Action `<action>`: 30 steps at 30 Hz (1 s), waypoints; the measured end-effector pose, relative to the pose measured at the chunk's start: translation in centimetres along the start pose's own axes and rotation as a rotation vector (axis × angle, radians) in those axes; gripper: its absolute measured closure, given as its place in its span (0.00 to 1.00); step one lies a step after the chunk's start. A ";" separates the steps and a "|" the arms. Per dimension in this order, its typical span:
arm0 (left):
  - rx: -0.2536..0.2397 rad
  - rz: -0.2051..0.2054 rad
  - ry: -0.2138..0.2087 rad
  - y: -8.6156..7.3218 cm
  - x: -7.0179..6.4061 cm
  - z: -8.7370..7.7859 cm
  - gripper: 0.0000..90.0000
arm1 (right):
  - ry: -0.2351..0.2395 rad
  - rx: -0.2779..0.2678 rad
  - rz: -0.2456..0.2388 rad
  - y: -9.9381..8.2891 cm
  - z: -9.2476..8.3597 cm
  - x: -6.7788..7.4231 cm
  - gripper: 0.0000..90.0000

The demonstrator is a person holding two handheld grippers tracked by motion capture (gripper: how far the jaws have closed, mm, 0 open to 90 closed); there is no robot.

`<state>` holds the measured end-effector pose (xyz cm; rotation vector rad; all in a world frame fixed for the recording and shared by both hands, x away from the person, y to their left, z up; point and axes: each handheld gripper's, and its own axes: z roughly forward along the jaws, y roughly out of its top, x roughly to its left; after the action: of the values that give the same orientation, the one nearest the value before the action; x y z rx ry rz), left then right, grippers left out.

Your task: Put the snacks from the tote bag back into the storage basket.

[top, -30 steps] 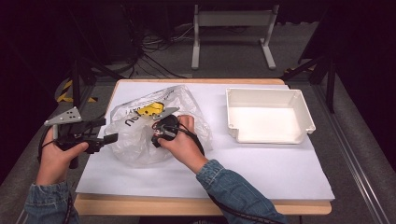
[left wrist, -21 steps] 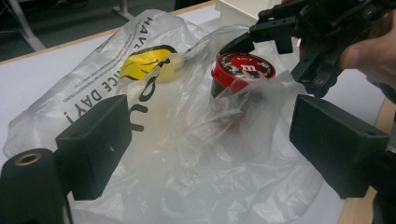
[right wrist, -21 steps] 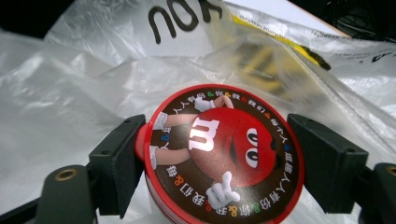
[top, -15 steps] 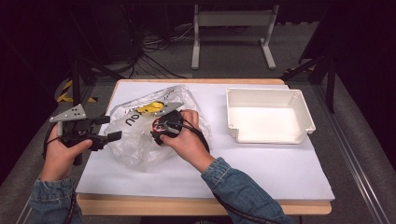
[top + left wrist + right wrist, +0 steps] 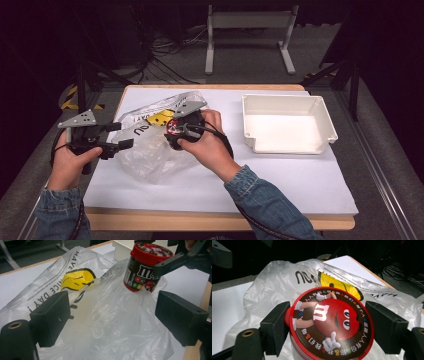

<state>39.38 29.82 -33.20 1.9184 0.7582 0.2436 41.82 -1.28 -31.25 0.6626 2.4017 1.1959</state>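
A clear plastic bag [image 5: 145, 155] with a yellow smiley and black print lies crumpled on the white table cover. My right gripper [image 5: 175, 131] is shut on a brown M&M's jar [image 5: 173, 127] with a red lid and holds it just above the bag. In the right gripper view both pads flank the jar lid [image 5: 324, 312], with the right gripper [image 5: 330, 326] round it and the bag [image 5: 274, 287] below. In the left gripper view the jar [image 5: 145, 267] hangs upright over the bag [image 5: 100, 322]. My left gripper [image 5: 115, 312] is open at the left edge of the bag, where the high view shows the left gripper [image 5: 123, 135].
A white rectangular tray [image 5: 327, 122] sits on the right half of the table, its corner seen past the jar as the tray [image 5: 122, 250]. The white table cover [image 5: 280, 175] lies bare in front of it. Cables and a metal stand lie on the dark floor beyond.
My right hand has lifted the jar up and a little away from the bag. The left gripper has stayed at the bag's left edge.
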 end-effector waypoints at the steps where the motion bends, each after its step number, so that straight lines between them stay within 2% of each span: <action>1: 0.001 0.000 0.000 0.0 0.0 0.0 0.15 | 0.000 -0.002 -0.002 0.1 -0.2 -0.1 0.26; 14: 0.001 -0.005 0.006 -0.1 -0.1 -0.3 0.15 | 0.004 -0.030 -0.017 0.4 -3.1 -1.4 0.26; 23: 0.000 -0.007 0.019 -0.3 -0.2 -0.8 0.15 | -0.015 -0.043 -0.007 0.4 -5.4 -3.0 0.26; 30: 0.004 -0.012 0.021 -0.5 -0.2 -0.9 0.15 | -0.054 -0.042 0.006 0.0 -7.5 -5.0 0.26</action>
<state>38.58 30.46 -33.19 1.9170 0.7847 0.2556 41.99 -8.86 -26.36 0.6808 2.3254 1.2123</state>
